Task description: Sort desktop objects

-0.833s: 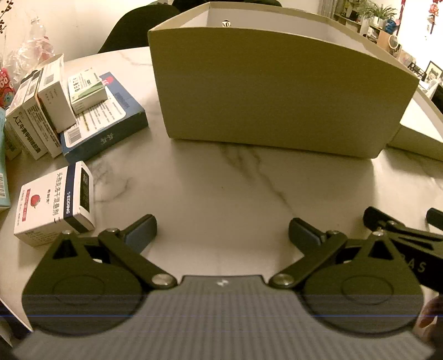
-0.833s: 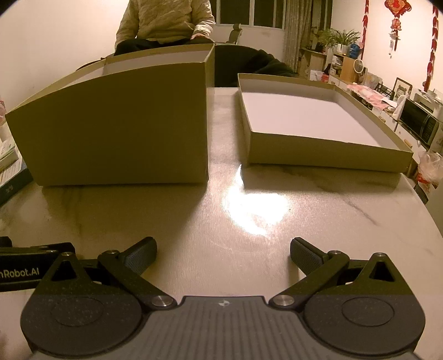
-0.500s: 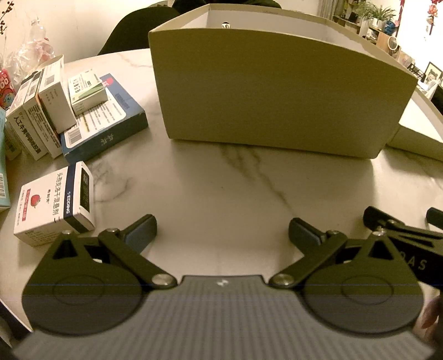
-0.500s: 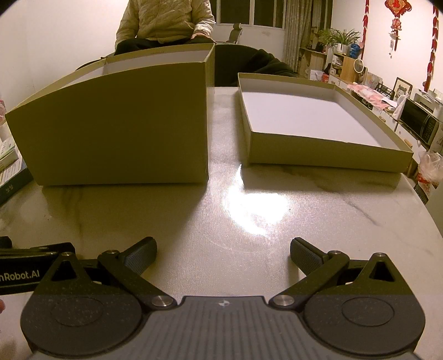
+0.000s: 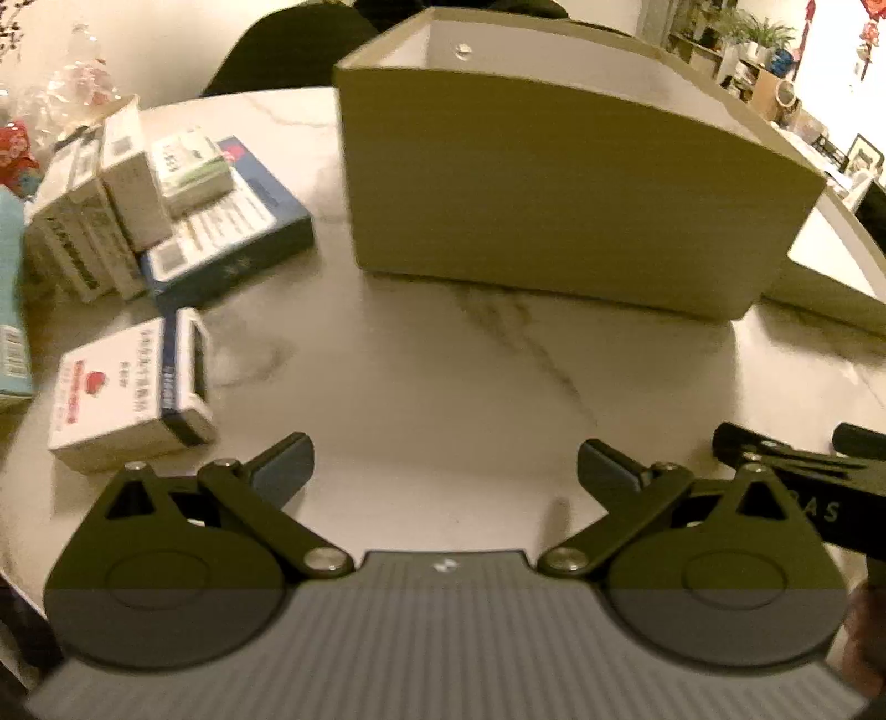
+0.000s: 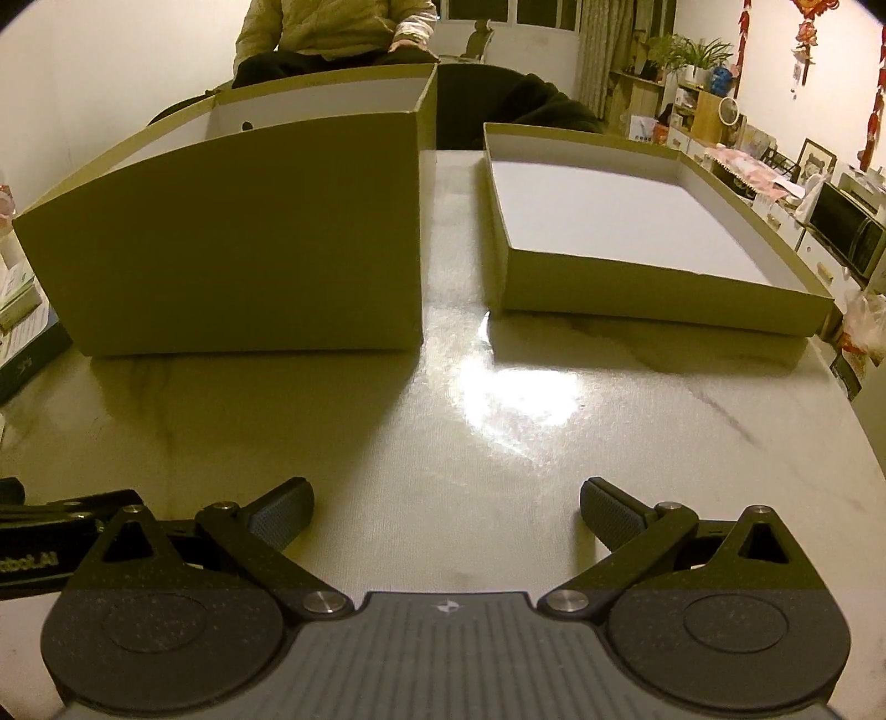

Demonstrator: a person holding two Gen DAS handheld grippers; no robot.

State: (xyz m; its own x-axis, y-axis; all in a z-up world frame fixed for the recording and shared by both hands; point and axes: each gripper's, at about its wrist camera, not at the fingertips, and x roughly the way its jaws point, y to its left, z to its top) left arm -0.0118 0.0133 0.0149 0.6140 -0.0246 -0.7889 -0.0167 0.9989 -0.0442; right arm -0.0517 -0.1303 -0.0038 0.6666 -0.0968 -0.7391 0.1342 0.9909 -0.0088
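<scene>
My left gripper point(image 5: 446, 465) is open and empty, low over the marble table point(image 5: 443, 387). A white medicine box with a red fruit picture point(image 5: 130, 387) lies just ahead to its left. Further left a blue flat box point(image 5: 232, 238) carries a small green-white box point(image 5: 191, 169), beside several upright white boxes point(image 5: 94, 221). A tall olive cardboard box point(image 5: 554, 177) stands ahead; it also shows in the right wrist view point(image 6: 238, 238). My right gripper point(image 6: 446, 512) is open and empty, facing the gap between the tall box and a shallow olive lid point(image 6: 637, 299).
A person in a light jacket point(image 6: 332, 33) sits behind the tall box. The right gripper's body point(image 5: 803, 476) shows at the left view's right edge. A teal box point(image 5: 11, 310) and plastic wrappers point(image 5: 72, 94) lie at far left. Shelves and a microwave point(image 6: 847, 238) stand at right.
The left gripper has swung slightly left and the view is blurred with motion; the boxes shifted right in its frame. The right gripper has barely moved. Both stay open.
</scene>
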